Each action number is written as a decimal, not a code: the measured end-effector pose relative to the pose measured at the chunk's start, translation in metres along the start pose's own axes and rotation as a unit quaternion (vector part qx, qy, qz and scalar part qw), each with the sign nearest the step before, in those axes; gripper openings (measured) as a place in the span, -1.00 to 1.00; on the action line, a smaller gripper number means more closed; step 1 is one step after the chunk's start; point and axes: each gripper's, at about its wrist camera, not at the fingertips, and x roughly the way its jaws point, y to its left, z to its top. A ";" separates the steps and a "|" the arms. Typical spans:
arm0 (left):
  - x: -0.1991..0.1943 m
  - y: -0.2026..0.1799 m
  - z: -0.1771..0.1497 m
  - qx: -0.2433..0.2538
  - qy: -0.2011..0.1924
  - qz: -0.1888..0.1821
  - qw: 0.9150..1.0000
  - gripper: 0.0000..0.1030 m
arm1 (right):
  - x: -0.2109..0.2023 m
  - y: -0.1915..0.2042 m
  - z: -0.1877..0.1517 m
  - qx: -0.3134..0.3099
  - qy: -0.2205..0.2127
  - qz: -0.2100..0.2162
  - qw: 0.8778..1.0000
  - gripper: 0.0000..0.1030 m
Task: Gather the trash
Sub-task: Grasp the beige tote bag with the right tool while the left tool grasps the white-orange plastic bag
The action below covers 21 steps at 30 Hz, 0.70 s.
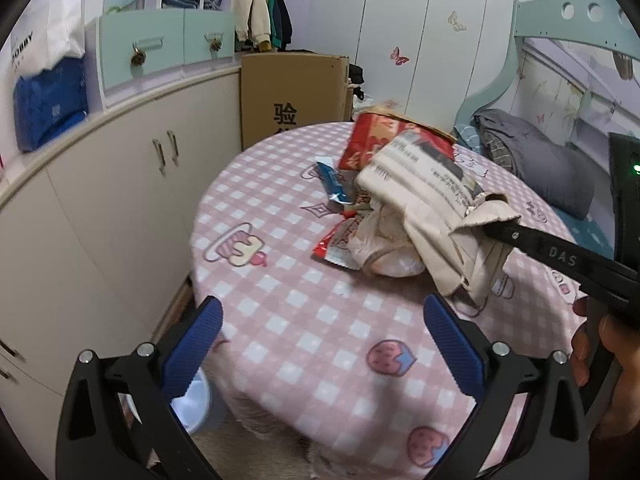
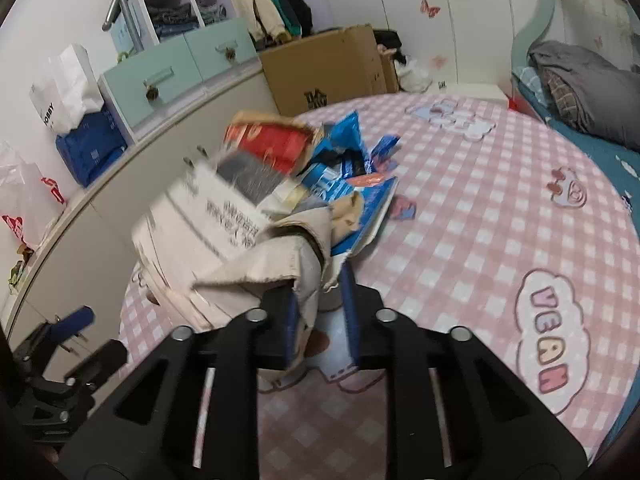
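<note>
Bedroom setting; round table [image 1: 304, 320] under a pink checked cloth served as the landmark. Left of the table ran a curved cream cabinet [image 1: 100, 208], topped with mint drawers [image 1: 160, 48] and a blue bag [image 1: 50, 104]. Behind the table stood a brown cardboard box [image 1: 292, 92], with white wardrobe doors [image 1: 420, 40] beyond it. Right of the table lay a bed with a grey blanket [image 1: 536, 156].

Left gripper [image 1: 322, 344] hovered over the table's near edge, blue fingers [image 1: 196, 344] spread wide, nothing between them.

Trash pile sat on the table towards its far side: a blue wrapper [image 1: 334, 184], a red packet [image 1: 380, 140], a red-and-silver wrapper [image 1: 338, 244], and a pale crumpled bag [image 1: 384, 248] under the rest.

Right gripper [image 2: 320, 312] reached in from the table's right side, jaws drawn nearly together and pinching the torn edge of a beige printed paper bag [image 2: 208, 224]. That bag hung lifted above the pile, blurred in both views. In the right wrist view more blue wrappers [image 2: 340, 168] lay just beyond it on the table. Part of a hand [image 1: 592, 344] showed at the right gripper's handle.
</note>
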 end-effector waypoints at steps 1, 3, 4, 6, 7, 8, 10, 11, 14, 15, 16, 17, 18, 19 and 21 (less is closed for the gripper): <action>0.002 -0.002 0.001 0.001 0.002 -0.002 1.000 0.90 | -0.006 0.000 0.001 -0.001 -0.016 -0.007 1.000 -0.76; 0.006 -0.008 0.003 0.009 0.004 -0.006 1.000 0.81 | -0.018 0.000 0.000 -0.005 -0.045 -0.026 0.999 -0.82; 0.009 -0.010 0.005 0.013 0.006 -0.009 1.000 0.67 | -0.024 -0.002 -0.001 -0.001 -0.058 -0.028 0.998 -0.83; 0.014 -0.014 0.007 0.016 0.015 -0.018 1.000 0.46 | -0.034 -0.008 -0.001 0.007 -0.079 -0.030 0.996 -0.84; 0.015 -0.015 0.007 0.017 0.017 -0.023 0.999 0.44 | -0.037 -0.011 -0.001 0.009 -0.086 -0.032 0.996 -0.84; 0.017 -0.017 0.007 0.021 0.019 -0.028 0.999 0.44 | -0.042 -0.014 -0.001 0.013 -0.097 -0.036 0.995 -0.84; 0.018 -0.021 0.005 0.029 0.020 -0.037 0.999 0.44 | -0.052 -0.020 -0.001 0.016 -0.113 -0.046 0.992 -0.84; 0.018 -0.022 0.005 0.028 0.021 -0.039 0.999 0.44 | -0.057 -0.023 -0.001 0.018 -0.122 -0.048 0.991 -0.84; 0.023 -0.025 0.006 0.019 0.021 -0.038 0.999 0.44 | -0.067 -0.032 -0.002 0.026 -0.137 -0.058 0.989 -0.84; 0.023 -0.026 0.007 0.017 0.019 -0.037 0.999 0.44 | -0.069 -0.036 -0.003 0.029 -0.140 -0.060 0.988 -0.84; 0.024 -0.028 0.009 0.018 0.018 -0.036 0.999 0.44 | -0.069 -0.037 -0.003 0.030 -0.140 -0.062 0.988 -0.84; 0.025 -0.032 0.011 0.023 0.017 -0.036 0.999 0.44 | -0.068 -0.038 -0.004 0.030 -0.139 -0.065 0.988 -0.84; 0.026 -0.035 0.014 0.030 0.016 -0.036 0.999 0.44 | -0.067 -0.040 -0.004 0.031 -0.137 -0.066 0.988 -0.84; 0.028 -0.040 0.016 0.036 0.014 -0.034 0.999 0.44 | -0.067 -0.041 -0.005 0.032 -0.136 -0.065 0.988 -0.84; 0.035 -0.050 0.023 0.055 0.015 -0.025 0.998 0.44 | -0.067 -0.043 -0.006 0.033 -0.136 -0.065 0.988 -0.84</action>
